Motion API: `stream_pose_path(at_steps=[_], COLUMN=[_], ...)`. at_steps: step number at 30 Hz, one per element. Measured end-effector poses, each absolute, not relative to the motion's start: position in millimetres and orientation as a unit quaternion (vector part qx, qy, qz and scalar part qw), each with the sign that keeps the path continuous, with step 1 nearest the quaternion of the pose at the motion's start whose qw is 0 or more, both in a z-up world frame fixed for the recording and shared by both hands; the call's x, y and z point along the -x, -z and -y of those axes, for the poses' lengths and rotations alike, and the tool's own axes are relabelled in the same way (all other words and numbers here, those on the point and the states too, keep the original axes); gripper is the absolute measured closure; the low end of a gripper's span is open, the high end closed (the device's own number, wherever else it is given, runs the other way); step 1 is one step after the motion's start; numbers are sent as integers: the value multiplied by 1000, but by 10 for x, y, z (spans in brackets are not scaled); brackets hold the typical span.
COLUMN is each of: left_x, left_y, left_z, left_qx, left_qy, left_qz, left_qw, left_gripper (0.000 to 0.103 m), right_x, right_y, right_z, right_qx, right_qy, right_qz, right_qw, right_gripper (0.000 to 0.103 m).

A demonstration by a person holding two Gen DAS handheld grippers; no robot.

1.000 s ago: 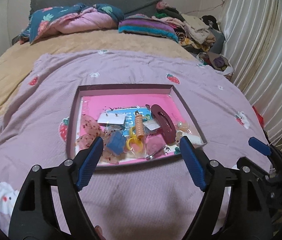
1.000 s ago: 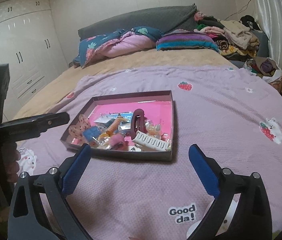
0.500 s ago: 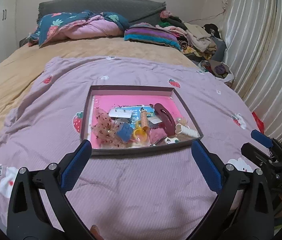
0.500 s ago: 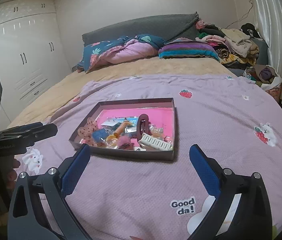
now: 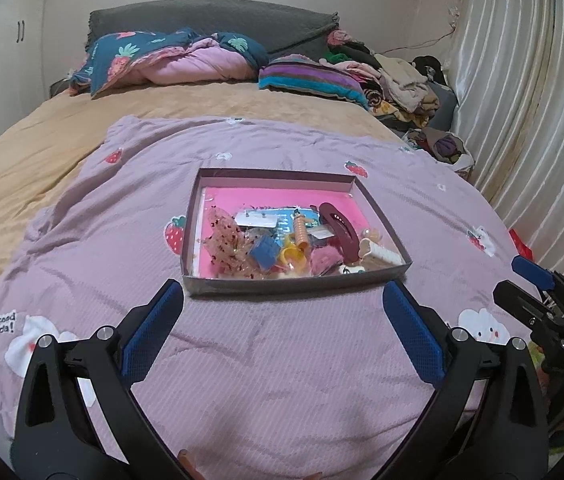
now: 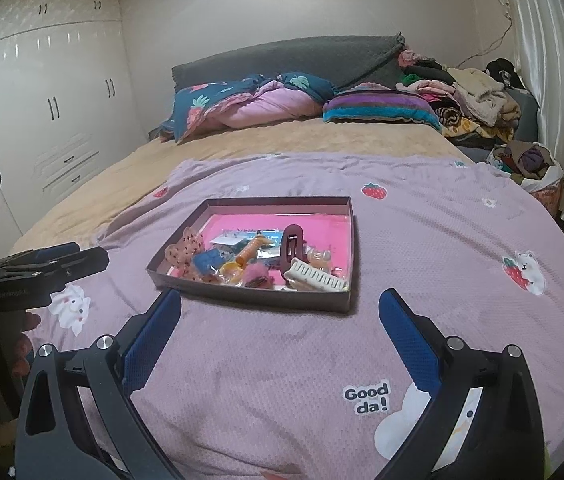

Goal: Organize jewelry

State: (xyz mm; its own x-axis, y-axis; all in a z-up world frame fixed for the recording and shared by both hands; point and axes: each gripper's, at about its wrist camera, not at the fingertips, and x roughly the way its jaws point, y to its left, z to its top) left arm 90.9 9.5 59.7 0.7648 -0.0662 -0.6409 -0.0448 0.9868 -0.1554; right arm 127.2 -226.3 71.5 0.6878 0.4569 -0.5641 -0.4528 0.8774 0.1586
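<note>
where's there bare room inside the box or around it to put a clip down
Inside the box, only the far strip of pink floor along the back wall is bare; the near half is piled with clips, among them the maroon claw clip and white claw clip. The purple blanket is bare on all sides of the box, widest between its front wall and the grippers.

"Good da!" is printed in dark letters on the blanket (image 6: 401, 240), lower right in the right wrist view and, blurrier, lower left in the left wrist view.
</note>
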Motion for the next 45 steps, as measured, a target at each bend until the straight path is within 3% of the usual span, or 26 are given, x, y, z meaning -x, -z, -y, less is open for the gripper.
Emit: stream_pose_path(at_steps=[19, 45], left_x=[-754, -741], left_y=[-177, -121], left_z=[-42, -38], left_qx=[80, 78], left_qy=[-1, -1], left_qz=[-360, -370], left_qw=[930, 926], left_gripper=[9, 9], right_x=[-1146, -1156], right_y=[-271, -187], right_z=[2195, 2184], right_qx=[17, 19], right_qy=[-236, -238], right_qz=[-351, -359], right_qw=[906, 902], right_gripper=[4, 4])
